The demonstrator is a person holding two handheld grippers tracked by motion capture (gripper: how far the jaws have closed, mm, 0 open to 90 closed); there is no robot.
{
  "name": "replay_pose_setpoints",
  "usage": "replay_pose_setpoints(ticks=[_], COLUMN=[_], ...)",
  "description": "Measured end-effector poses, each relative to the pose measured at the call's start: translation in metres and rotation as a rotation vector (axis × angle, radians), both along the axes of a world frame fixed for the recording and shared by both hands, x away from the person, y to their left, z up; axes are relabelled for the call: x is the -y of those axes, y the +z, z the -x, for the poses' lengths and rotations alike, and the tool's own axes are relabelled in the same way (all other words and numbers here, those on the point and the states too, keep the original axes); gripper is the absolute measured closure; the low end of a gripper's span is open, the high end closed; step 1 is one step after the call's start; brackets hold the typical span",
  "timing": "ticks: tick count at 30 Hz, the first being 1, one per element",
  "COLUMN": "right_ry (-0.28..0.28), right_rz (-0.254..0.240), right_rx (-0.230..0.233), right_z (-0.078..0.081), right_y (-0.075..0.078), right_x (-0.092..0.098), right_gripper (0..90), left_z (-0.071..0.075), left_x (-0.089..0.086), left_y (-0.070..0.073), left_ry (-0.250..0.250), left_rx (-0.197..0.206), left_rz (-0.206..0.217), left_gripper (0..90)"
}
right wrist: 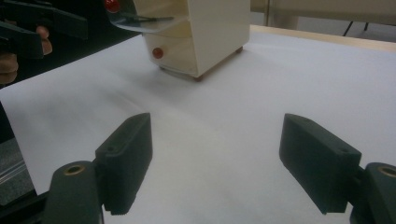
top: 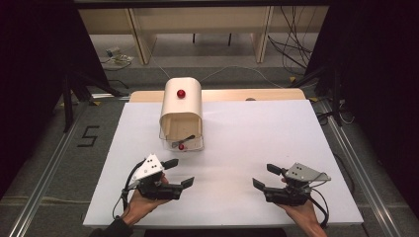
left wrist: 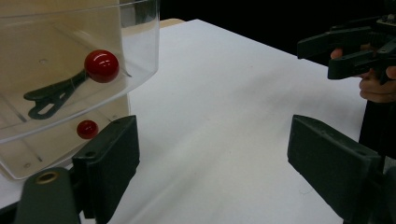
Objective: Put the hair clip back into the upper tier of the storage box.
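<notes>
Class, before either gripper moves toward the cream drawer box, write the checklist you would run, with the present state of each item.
1. Left gripper open and empty: ok.
2. Right gripper open and empty: ok.
3. Clear upper drawer pulled out: ok.
4. Dark tool lying inside that drawer: ok.
5. Lower drawer with its red knob pushed in: ok.
6. Bare white table between the grippers and the drawer box: ok.

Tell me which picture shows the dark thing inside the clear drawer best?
The left gripper view: the dark tool lies close up in the clear drawer, behind its red knob. In the high view the tool is a tiny dark streak. The right gripper view shows a thin sliver of it at the top edge.
</notes>
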State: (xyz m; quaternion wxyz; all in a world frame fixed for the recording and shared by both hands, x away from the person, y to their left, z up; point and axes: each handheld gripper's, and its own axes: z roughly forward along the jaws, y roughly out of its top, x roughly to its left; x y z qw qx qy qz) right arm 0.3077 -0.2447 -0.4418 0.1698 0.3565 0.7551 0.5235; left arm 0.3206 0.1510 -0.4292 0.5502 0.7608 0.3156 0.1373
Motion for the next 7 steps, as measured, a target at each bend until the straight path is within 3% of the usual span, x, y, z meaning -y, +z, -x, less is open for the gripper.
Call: replay_pose_setpoints(ticks=[7], right_ry=[0.0], right_rz=[-0.001], right_rx=[0.001], right_z=[0.0], right_y=[0.0], right_x=[0.0001], right_gripper=[26.4], left_z=[-0.0001], left_x=[0.0], left_y=[0.0002], left_ry=[0.002], left_rx=[0.0], left_rz=[0.001], left_gripper=[16.4])
